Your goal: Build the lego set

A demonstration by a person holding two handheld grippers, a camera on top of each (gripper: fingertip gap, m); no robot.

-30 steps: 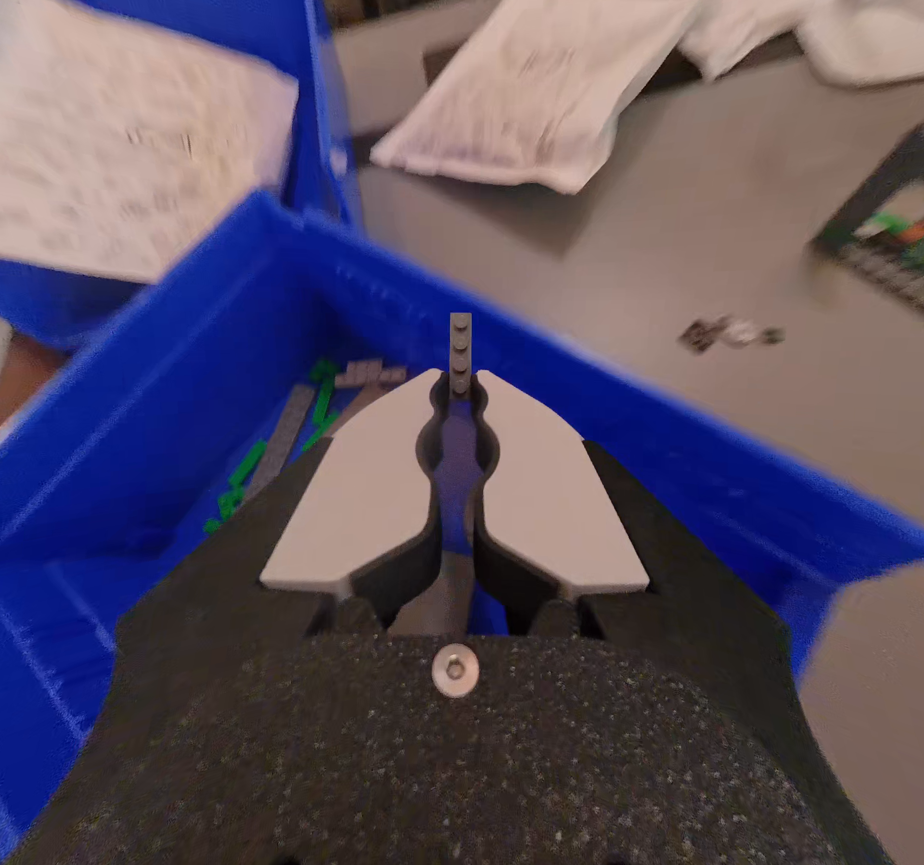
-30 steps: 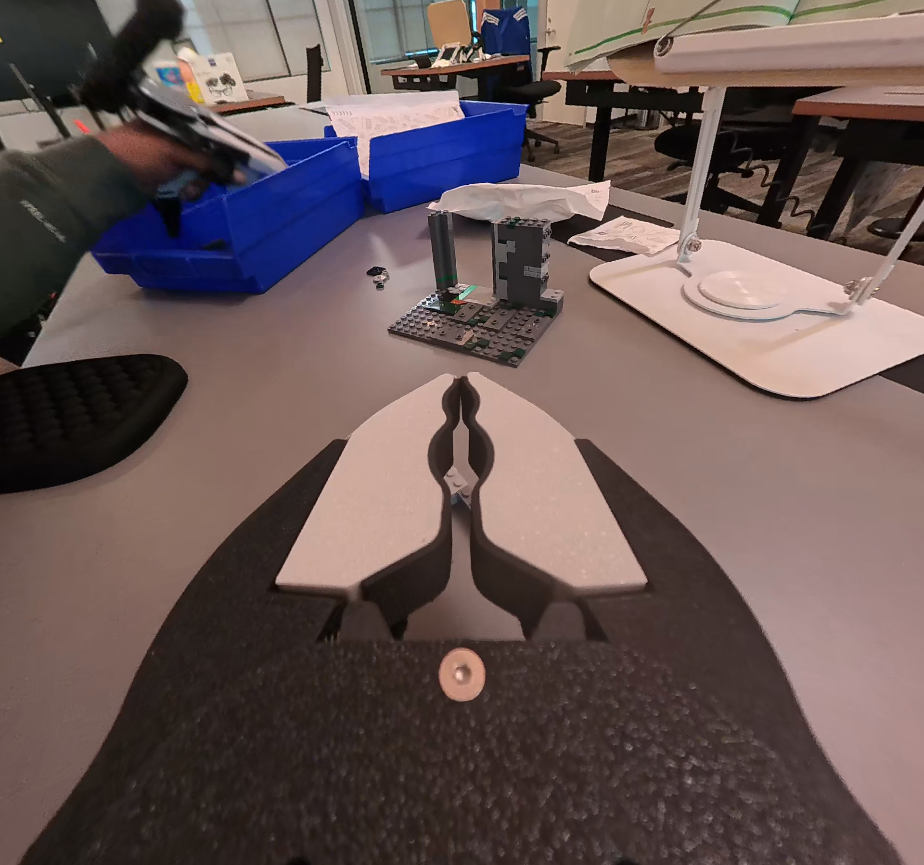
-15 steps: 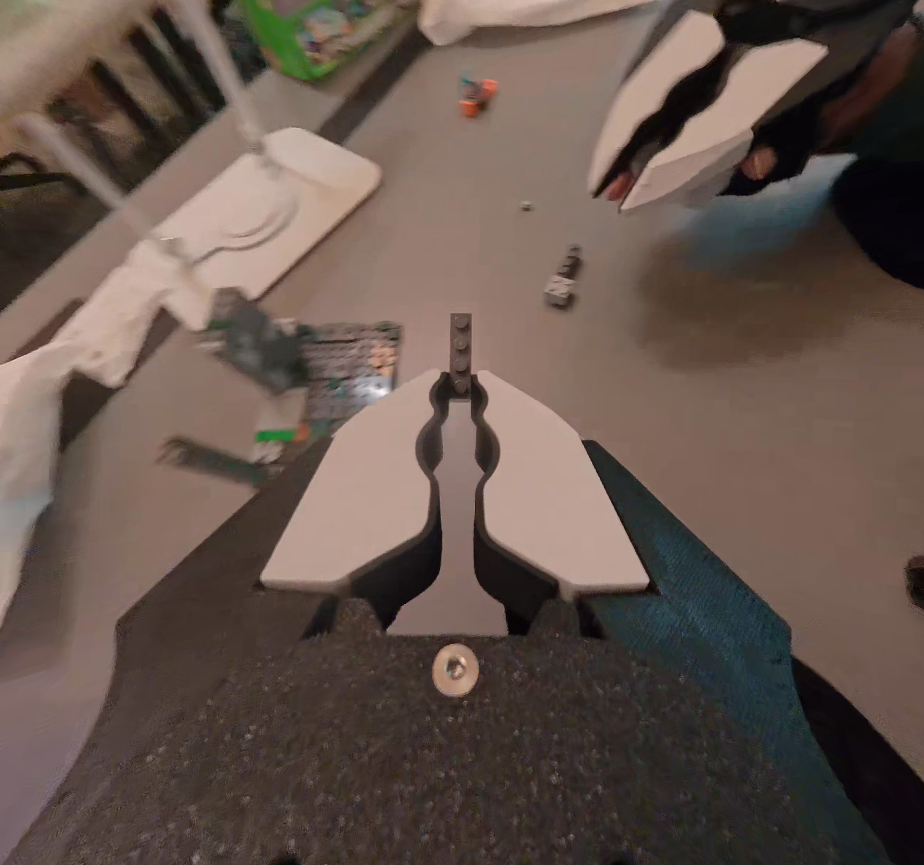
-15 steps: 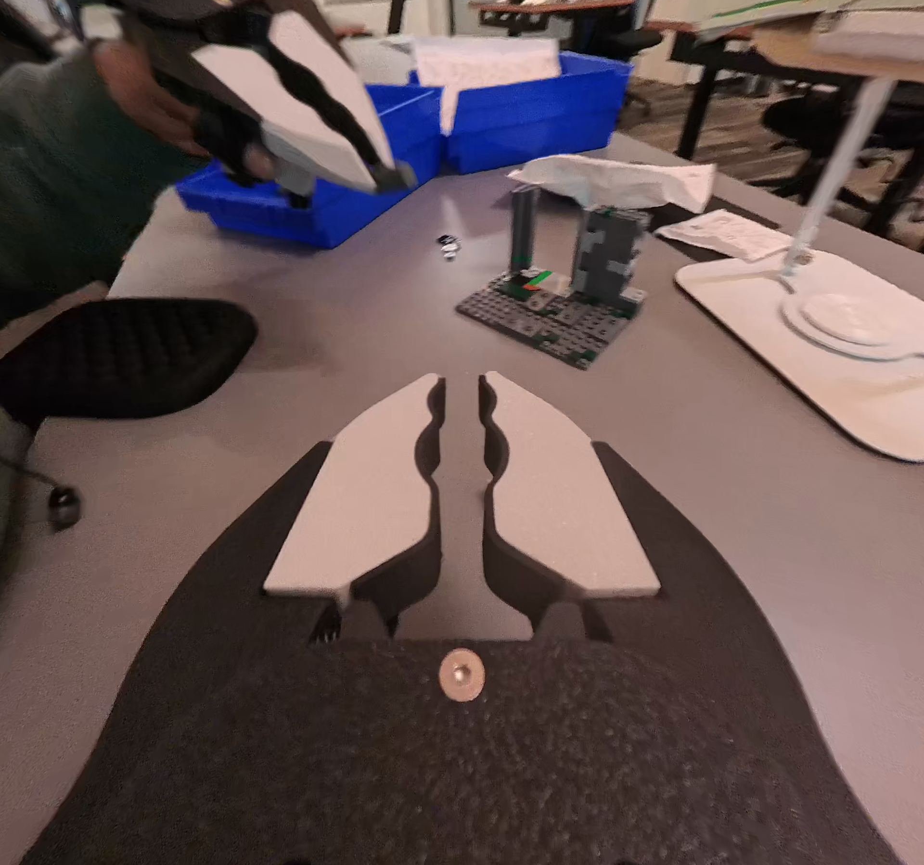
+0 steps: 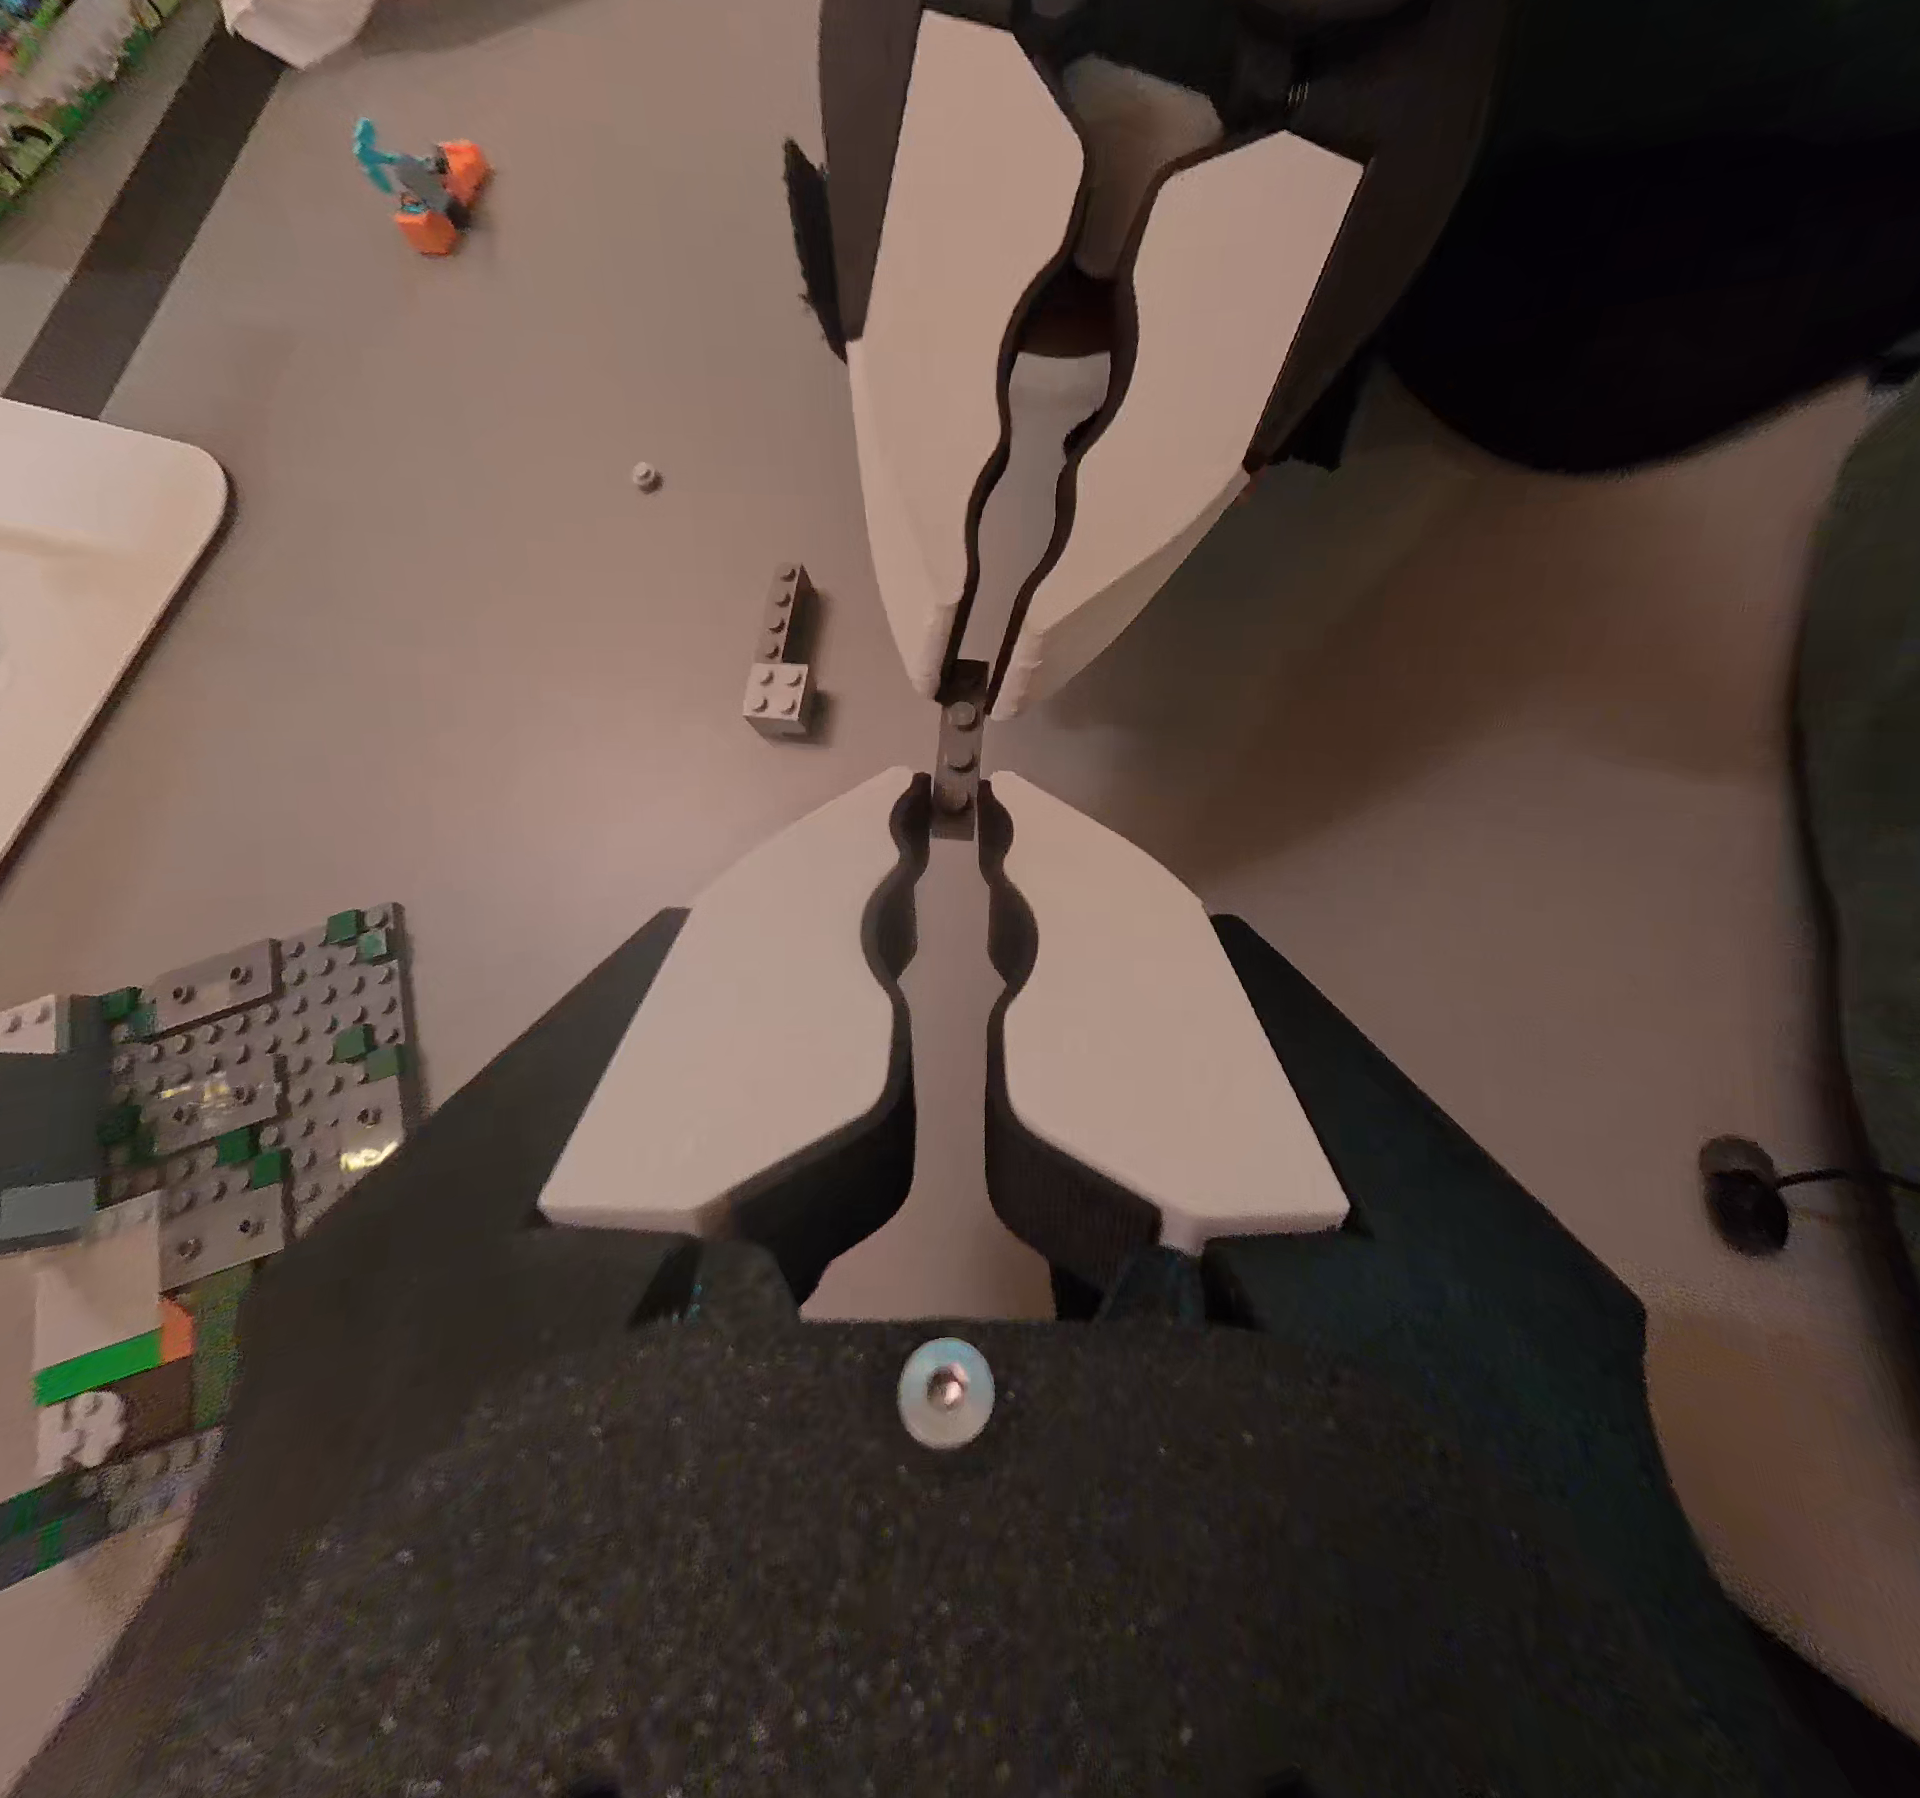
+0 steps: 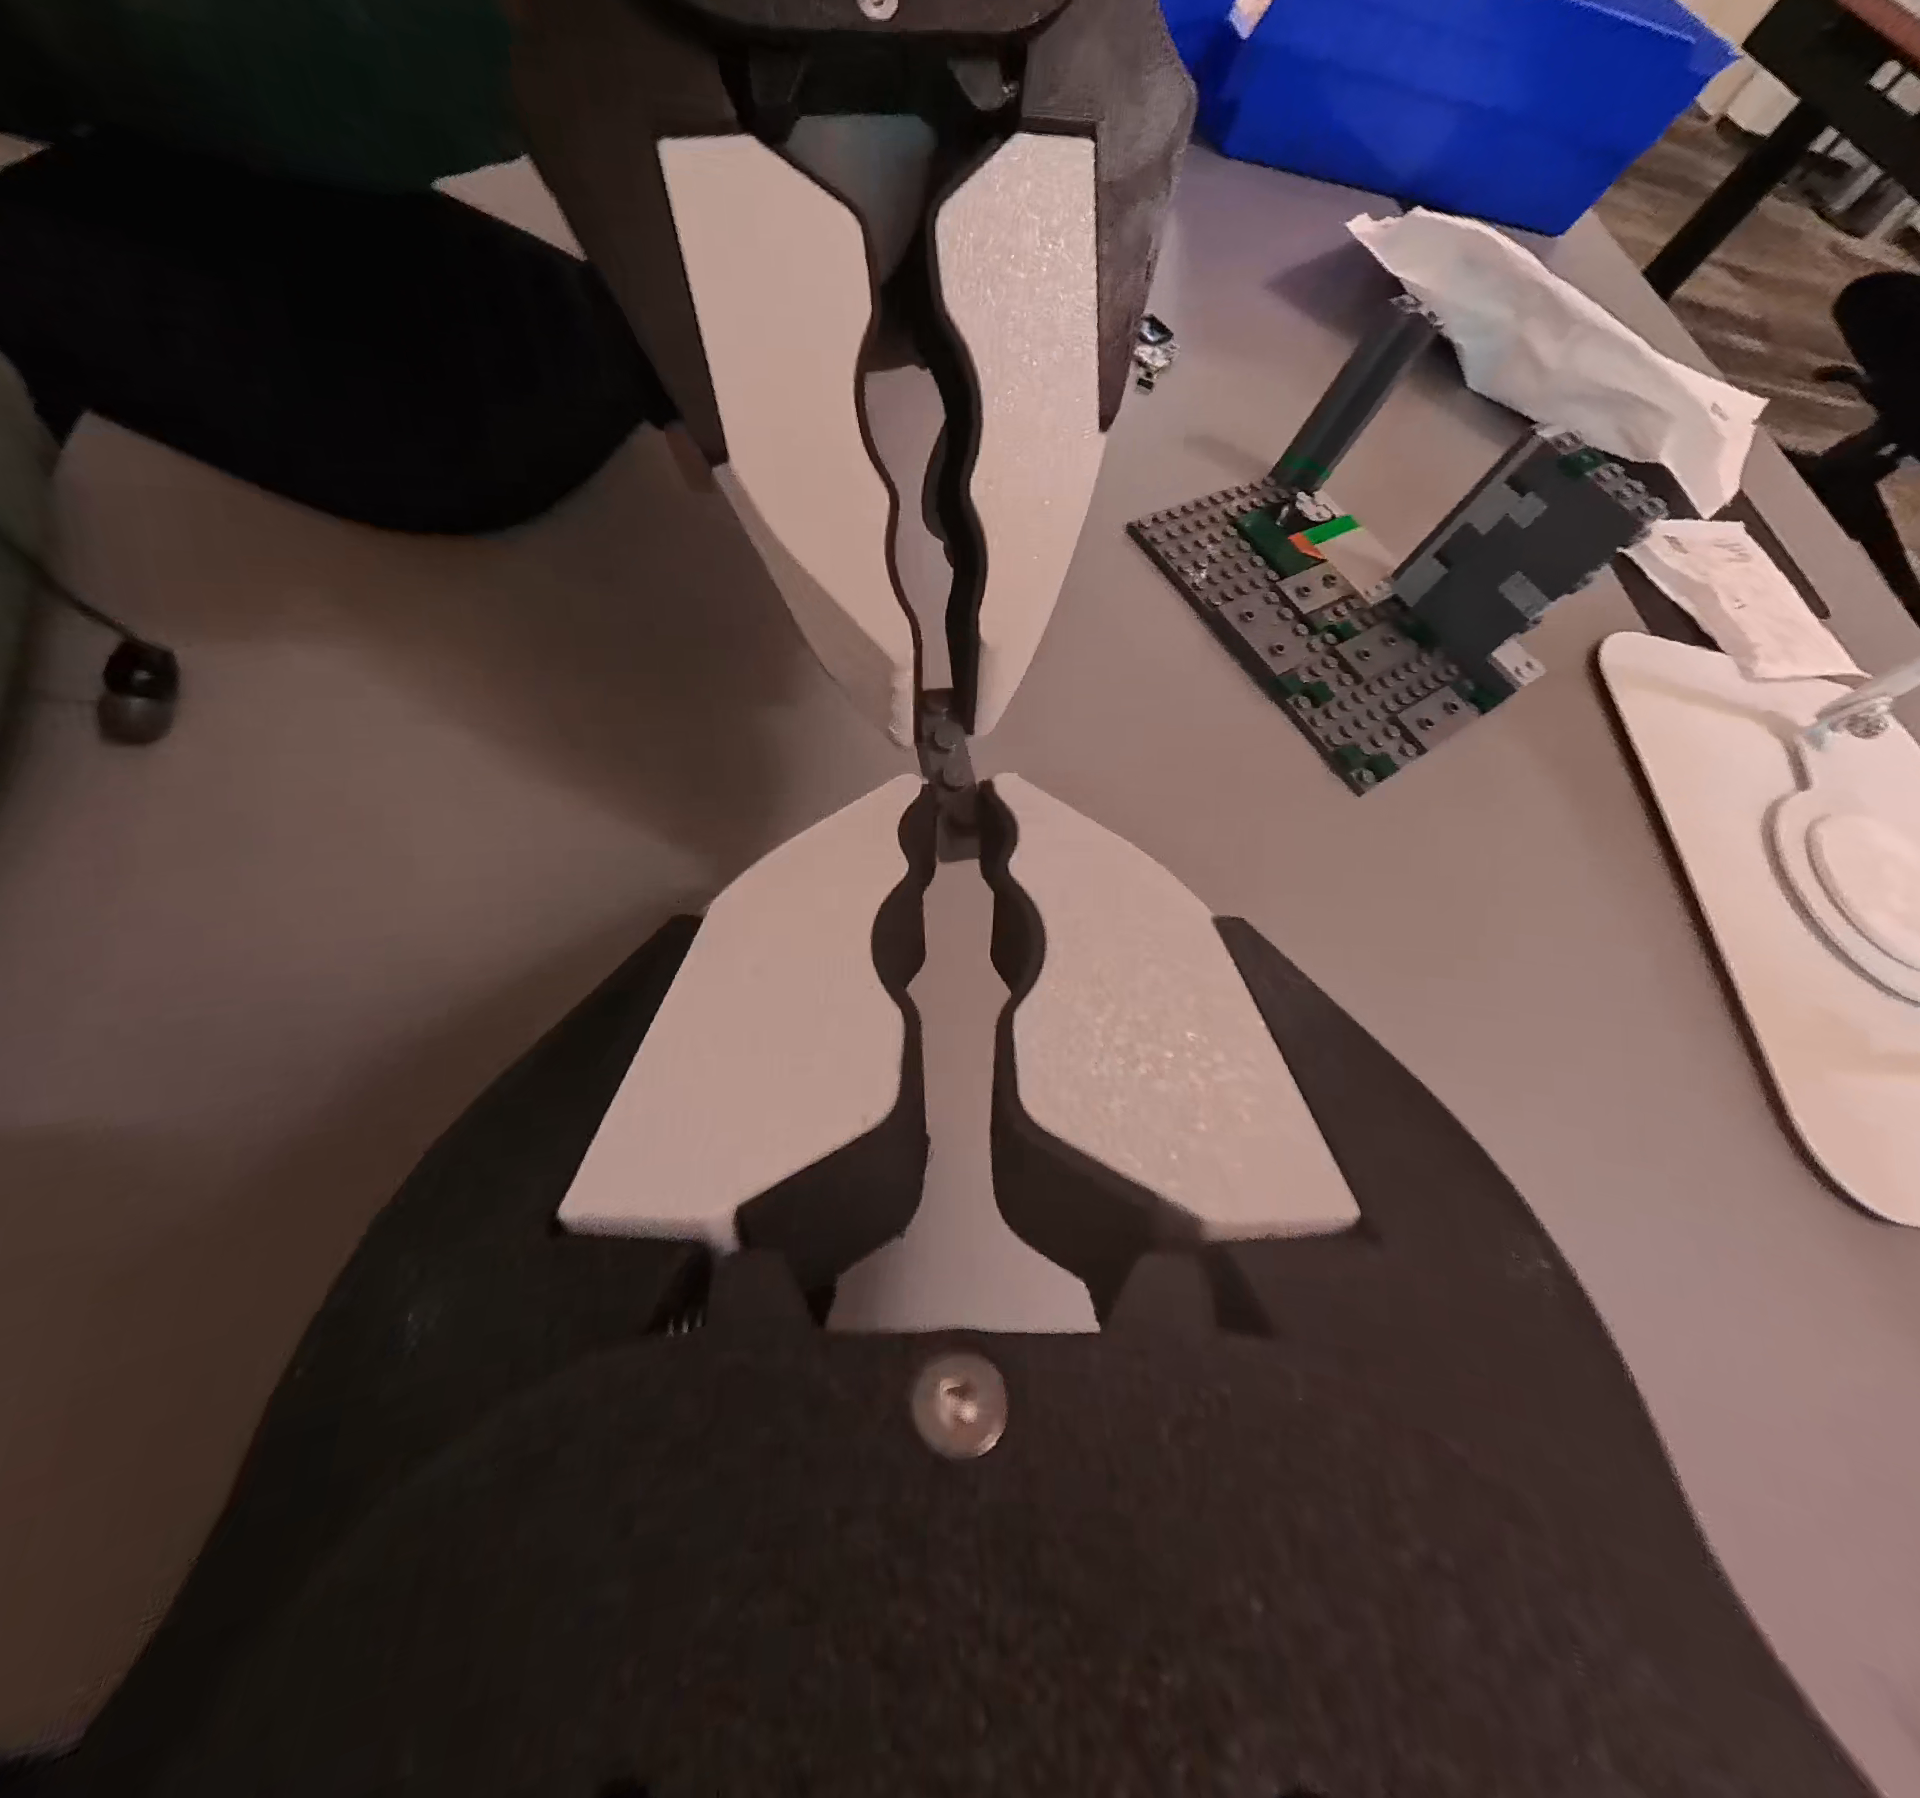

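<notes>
Narrow dark-grey studded lego plate (image 5: pixel 958 761) sits mid-air, well right of grey studded baseplate build (image 5: pixel 281 1052). Left gripper (image 5: pixel 952 792) & right gripper (image 6: pixel 948 798) both pinch it, 1 end each, prob. for handover.

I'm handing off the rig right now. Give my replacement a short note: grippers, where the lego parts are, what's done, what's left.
Left gripper: shut on one end of the dark grey strip plate.
Right gripper: closed on the plate's other end, so both grip it tip to tip, above the table.
Partial build: grey baseplate with a column and a wall section, on the table beside the left gripper.
Loose grey bricks lie near the tips; blue bins behind.
Left: finish the handover, then attach the plate. Its spot isn't evident.
</notes>
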